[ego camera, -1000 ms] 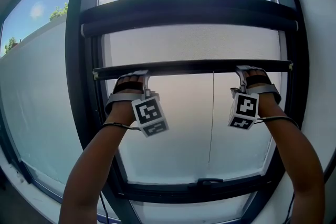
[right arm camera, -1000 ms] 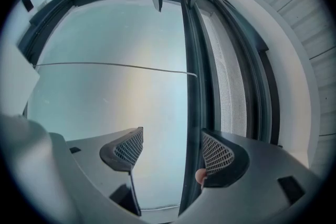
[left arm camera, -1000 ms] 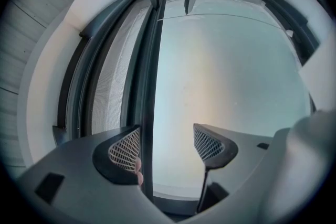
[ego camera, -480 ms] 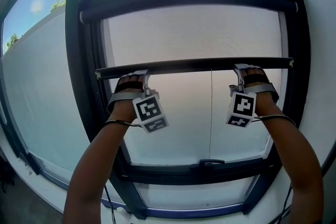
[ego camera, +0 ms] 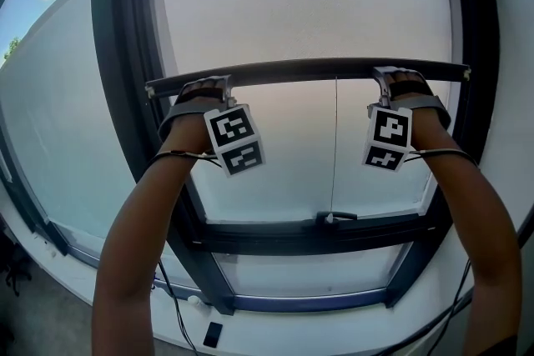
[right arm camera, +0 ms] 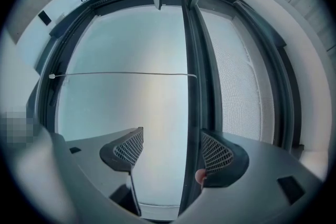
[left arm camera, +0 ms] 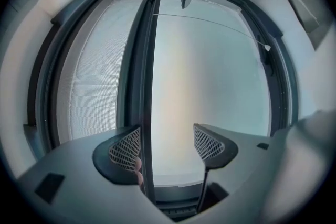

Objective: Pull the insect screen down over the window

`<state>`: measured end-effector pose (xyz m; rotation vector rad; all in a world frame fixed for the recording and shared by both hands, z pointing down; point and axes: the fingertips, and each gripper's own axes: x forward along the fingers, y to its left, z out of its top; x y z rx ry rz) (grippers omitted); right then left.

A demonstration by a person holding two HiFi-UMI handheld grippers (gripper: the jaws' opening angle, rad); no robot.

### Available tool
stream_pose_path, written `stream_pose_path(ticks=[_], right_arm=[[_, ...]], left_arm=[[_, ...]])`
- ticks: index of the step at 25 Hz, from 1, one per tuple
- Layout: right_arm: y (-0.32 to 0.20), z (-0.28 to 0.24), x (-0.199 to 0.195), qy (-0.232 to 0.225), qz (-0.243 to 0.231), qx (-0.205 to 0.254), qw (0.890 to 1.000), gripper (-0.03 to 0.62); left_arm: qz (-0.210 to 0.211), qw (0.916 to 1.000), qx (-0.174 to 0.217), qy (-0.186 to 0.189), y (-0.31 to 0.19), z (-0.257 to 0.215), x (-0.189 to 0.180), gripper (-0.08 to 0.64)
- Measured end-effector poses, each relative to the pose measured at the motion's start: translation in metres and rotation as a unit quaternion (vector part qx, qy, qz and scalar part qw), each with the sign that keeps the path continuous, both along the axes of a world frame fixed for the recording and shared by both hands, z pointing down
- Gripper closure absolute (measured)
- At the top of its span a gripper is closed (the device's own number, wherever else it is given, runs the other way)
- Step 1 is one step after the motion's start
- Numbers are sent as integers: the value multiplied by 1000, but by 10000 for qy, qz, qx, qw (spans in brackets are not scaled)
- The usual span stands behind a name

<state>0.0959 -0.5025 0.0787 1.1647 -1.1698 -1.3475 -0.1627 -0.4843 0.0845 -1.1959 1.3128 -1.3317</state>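
The left gripper (left arm camera: 167,145) and right gripper (right arm camera: 173,150), fingers wide apart and clamping nothing, straddle the screen's pull bar (ego camera: 309,71), spaced for an even pull.

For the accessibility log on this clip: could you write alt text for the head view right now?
The left gripper and right gripper reach up to the dark pull bar of the insect screen, partway down the window. The mesh covers the glass above the bar; a window handle sits on the frame below.

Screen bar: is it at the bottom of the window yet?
No, the bar hangs mid-window, well above the handle.
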Motion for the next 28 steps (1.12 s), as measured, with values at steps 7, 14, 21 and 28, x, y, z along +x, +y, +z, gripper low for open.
stream_pose_path(ticks=[7, 14, 21, 28], right_arm=[[9, 21, -3, -103, -148, -384, 9991, 272], [12, 35, -2, -79, -102, -551, 9984, 272], [14, 47, -3, -143, -277, -526, 9981, 273], [10, 64, -3, -132, -261, -664, 9974, 272]], left_arm=[[69, 9993, -335, 126, 11, 19, 0, 259], [-12, 9985, -542, 59, 13, 34, 0, 259], [-20, 9985, -533, 99, 14, 45, -1, 259], [-73, 9978, -636, 141, 12, 62, 0, 259]])
